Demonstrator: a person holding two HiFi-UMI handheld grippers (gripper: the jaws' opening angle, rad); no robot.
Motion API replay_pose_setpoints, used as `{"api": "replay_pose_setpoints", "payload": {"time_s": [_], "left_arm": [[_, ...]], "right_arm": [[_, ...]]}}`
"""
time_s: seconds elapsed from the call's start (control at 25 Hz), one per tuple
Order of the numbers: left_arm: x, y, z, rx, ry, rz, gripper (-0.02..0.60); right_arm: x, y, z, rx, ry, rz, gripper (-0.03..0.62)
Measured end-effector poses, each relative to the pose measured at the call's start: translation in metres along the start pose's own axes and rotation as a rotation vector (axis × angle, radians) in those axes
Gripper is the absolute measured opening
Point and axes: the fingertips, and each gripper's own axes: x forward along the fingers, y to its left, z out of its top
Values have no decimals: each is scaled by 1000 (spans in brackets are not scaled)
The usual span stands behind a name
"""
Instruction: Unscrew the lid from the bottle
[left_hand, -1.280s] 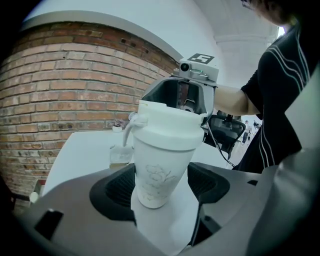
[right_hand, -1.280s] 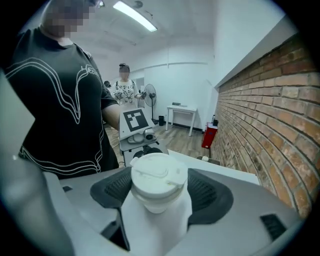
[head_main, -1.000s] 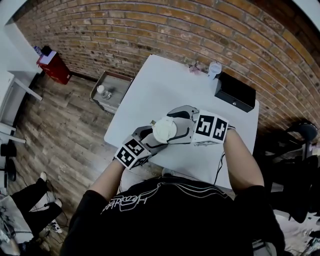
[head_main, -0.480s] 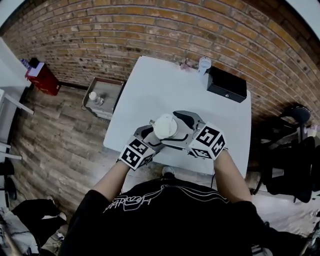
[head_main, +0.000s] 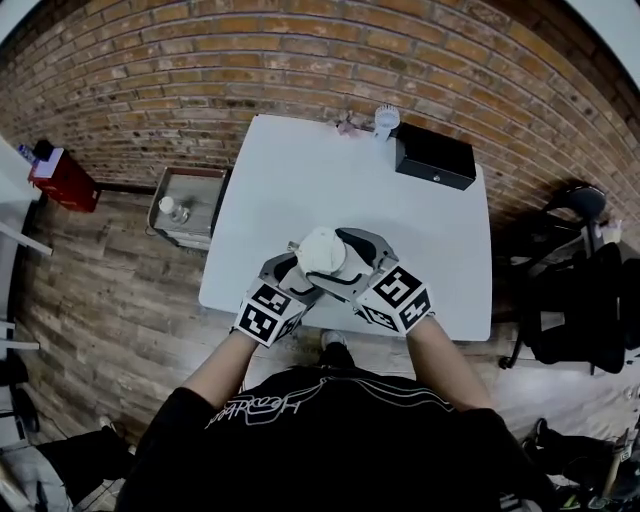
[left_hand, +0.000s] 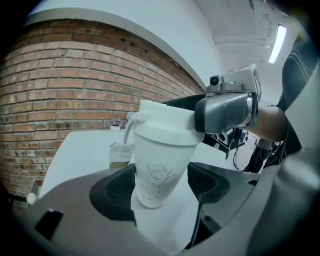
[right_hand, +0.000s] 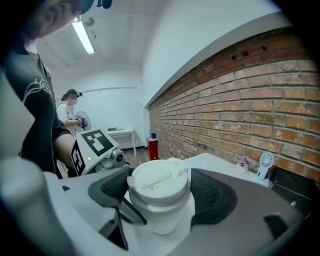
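Head view: nearest is the person's black shirt (head_main: 330, 440). Bare forearms lead from it to two grippers that meet just inside the tabletop's (head_main: 300, 170) front edge, a little left of its middle. A white lid (head_main: 321, 250) shows between them.

The left gripper (head_main: 300, 275) comes in low from the left. In the left gripper view its pads sit against the lower body of the bottle (left_hand: 159, 170) on both sides, holding it upright. I cannot tell whether the base rests on the tabletop.

The right gripper (head_main: 335, 258) reaches in higher. In the right gripper view its jaws are closing round the lid. The pads are just beside its rim on either side and are not yet pressing.

Farther off, a black box (head_main: 434, 157) sits at the far right corner, with a small fan (head_main: 386, 120) just beside it on the far edge. Left of the table a grey cart (head_main: 185, 205) stands on the wooden floor. A red bin (head_main: 62, 178) is farther left, by the brick wall (head_main: 250, 70).
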Motion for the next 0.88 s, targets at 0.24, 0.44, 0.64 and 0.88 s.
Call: {"api": "replay_pose_setpoints", "payload": {"time_s": [0.24,0.44,0.64,0.88], "left_arm": [[2,0,0,-3,-1,1,345],[3,-2,-1,-5,4,3,345],[2,-1,-3,1,19,1,345],[1,-1,-3,-15,29,-4,345]], "right_arm": [[0,0,-2,-33,7,10,367],[-2,3,-3,-75,18,84,348],[-1,7,-5,-142,68,220,347],[0,10,-7,-241,148,432,347]]}}
